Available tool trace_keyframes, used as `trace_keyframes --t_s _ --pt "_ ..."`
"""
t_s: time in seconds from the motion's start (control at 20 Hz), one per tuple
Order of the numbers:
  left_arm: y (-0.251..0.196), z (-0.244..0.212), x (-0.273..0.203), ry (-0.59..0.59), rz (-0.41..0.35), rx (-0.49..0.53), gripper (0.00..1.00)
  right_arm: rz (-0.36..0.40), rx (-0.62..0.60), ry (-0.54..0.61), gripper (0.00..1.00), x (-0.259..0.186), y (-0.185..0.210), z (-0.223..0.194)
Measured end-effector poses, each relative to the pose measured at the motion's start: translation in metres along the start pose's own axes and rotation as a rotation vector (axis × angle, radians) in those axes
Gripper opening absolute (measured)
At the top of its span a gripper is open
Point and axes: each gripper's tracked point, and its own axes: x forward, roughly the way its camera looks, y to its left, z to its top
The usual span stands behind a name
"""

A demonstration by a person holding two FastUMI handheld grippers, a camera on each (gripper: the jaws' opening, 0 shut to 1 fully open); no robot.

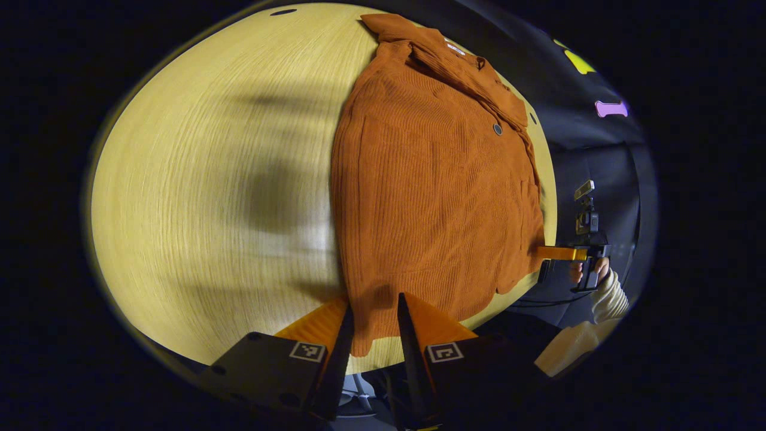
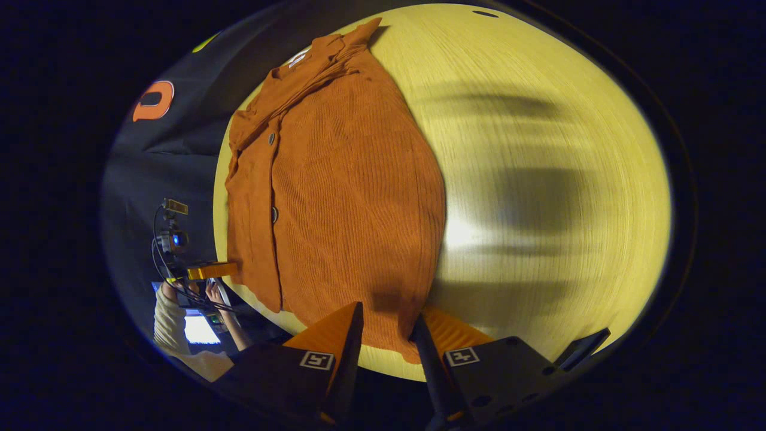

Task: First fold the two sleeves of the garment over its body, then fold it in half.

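The rust-orange ribbed knit cardigan (image 1: 431, 197) lay flat and buttoned on the pale round wooden table (image 1: 197, 197), its sleeves apparently already tucked over the body, with the hem at the near edge. We had the left gripper (image 1: 376, 311) and the right gripper (image 2: 388, 320) each spread apart around a hem corner, neither clamped yet as far as we could tell. Honestly, grabbing only the top layer could've let the tucked sleeves slide out during the half-fold.

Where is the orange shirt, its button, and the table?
shirt (image 1: 431, 203), left gripper view, middle of its body.
button (image 1: 497, 129), left gripper view, its face.
table (image 1: 209, 197), left gripper view, bare wood.
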Motion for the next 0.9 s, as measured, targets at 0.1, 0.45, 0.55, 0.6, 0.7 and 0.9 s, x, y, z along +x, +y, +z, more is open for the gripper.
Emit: trace_keyframes --t_s 0.1,0.45,0.55,0.6,0.7,0.9 --pt "0.001 -0.001 0.003 0.011 0.008 -0.006 0.42 -0.011 -0.001 0.010 0.52 0.001 0.000 -0.002" --pt "0.004 0.001 0.006 -0.001 0.056 0.001 0.04 -0.036 0.036 0.003 0.11 0.004 -0.007 0.000" --pt "0.005 0.002 0.007 -0.001 0.076 0.023 0.04 -0.027 0.014 0.001 0.11 0.003 -0.004 -0.002" --pt "0.004 0.003 0.005 -0.003 0.084 0.031 0.04 -0.020 -0.001 -0.005 0.11 0.001 -0.002 -0.002" --pt "-0.007 0.009 -0.003 -0.024 0.080 0.054 0.03 -0.014 0.013 -0.020 0.06 -0.001 0.001 0.001" --pt "-0.025 0.022 -0.027 -0.081 0.079 0.138 0.03 0.065 0.009 -0.057 0.01 -0.023 0.024 0.006"
